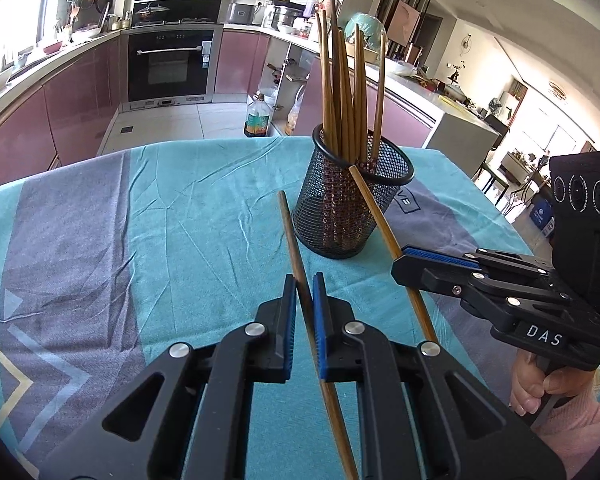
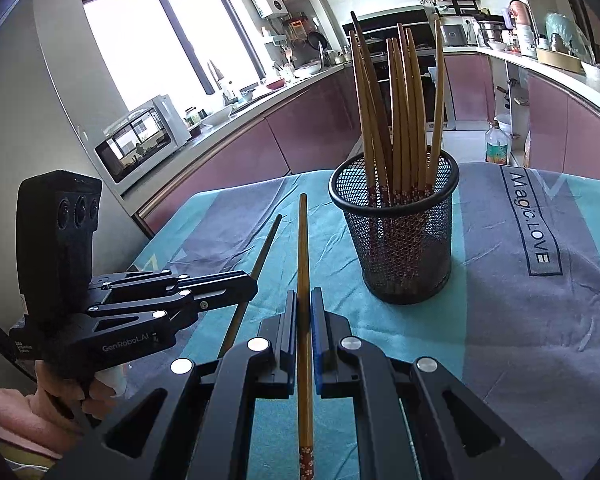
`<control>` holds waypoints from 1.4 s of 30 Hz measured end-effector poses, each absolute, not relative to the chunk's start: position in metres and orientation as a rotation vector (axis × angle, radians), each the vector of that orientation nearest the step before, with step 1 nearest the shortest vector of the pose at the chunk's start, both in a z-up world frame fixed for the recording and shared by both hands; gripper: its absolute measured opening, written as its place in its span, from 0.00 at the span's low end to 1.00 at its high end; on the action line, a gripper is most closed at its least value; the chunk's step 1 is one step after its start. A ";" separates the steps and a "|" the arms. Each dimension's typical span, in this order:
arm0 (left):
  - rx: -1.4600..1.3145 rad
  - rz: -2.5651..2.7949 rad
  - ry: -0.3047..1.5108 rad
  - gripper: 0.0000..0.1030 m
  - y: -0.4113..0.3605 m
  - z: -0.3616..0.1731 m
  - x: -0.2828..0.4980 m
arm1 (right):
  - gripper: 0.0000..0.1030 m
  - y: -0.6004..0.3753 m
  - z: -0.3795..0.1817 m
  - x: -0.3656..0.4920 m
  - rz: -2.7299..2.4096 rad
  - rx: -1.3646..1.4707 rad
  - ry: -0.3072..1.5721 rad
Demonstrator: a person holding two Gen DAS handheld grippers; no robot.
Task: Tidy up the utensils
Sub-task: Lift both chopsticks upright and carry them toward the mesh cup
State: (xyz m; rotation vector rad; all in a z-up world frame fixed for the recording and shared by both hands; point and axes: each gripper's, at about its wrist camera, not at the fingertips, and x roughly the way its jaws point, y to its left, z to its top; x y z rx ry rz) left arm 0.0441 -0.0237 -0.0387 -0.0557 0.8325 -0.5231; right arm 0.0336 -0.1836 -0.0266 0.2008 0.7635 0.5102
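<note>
A black mesh cup [image 1: 352, 200] [image 2: 400, 236] stands on the table with several brown chopsticks [image 1: 342, 80] [image 2: 396, 112] upright in it. My left gripper [image 1: 305, 280] [image 2: 254, 280] is shut on a dark brown chopstick [image 1: 290, 232] [image 2: 266, 248], tip pointing forward, just left of the cup. My right gripper [image 2: 304, 294] [image 1: 396, 262] is shut on a lighter chopstick [image 2: 303, 240] [image 1: 370, 196]; its flowered red end [image 2: 306, 458] points back toward the camera. In the left wrist view that chopstick's tip crosses in front of the cup's wall.
A teal and grey tablecloth [image 1: 160, 220] [image 2: 520, 300] covers the table. A person's hands [image 1: 532, 388] [image 2: 72, 396] in pink sleeves grip both handles. Beyond the far table edge lie the kitchen floor, an oil bottle [image 1: 257, 118] [image 2: 497, 146], purple cabinets and an oven [image 1: 170, 64].
</note>
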 end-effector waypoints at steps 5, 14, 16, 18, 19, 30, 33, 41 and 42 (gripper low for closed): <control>-0.069 -0.533 0.822 0.08 -0.020 -0.033 0.041 | 0.05 -0.187 -0.023 0.031 0.517 0.207 0.750; -0.084 -0.555 0.781 0.08 -0.015 -0.018 0.035 | 0.05 -0.193 -0.012 0.026 0.517 0.209 0.714; -0.083 -0.557 0.773 0.08 -0.015 -0.015 0.033 | 0.05 -0.193 -0.010 0.027 0.516 0.209 0.709; -0.085 -0.561 0.768 0.08 -0.016 -0.011 0.032 | 0.05 -0.192 -0.008 0.027 0.516 0.209 0.703; -0.084 -0.563 0.765 0.08 -0.016 -0.011 0.031 | 0.05 -0.192 -0.007 0.027 0.516 0.209 0.701; -0.084 -0.576 0.743 0.07 -0.011 -0.001 0.024 | 0.05 -0.197 -0.001 0.023 0.512 0.213 0.676; -0.087 -0.584 0.734 0.07 -0.010 0.002 0.024 | 0.05 -0.198 0.002 0.023 0.513 0.211 0.665; -0.092 -0.599 0.703 0.07 -0.007 0.012 0.016 | 0.05 -0.199 0.011 0.019 0.519 0.202 0.632; -0.092 -0.600 0.699 0.07 -0.006 0.014 0.015 | 0.05 -0.197 0.012 0.020 0.520 0.201 0.629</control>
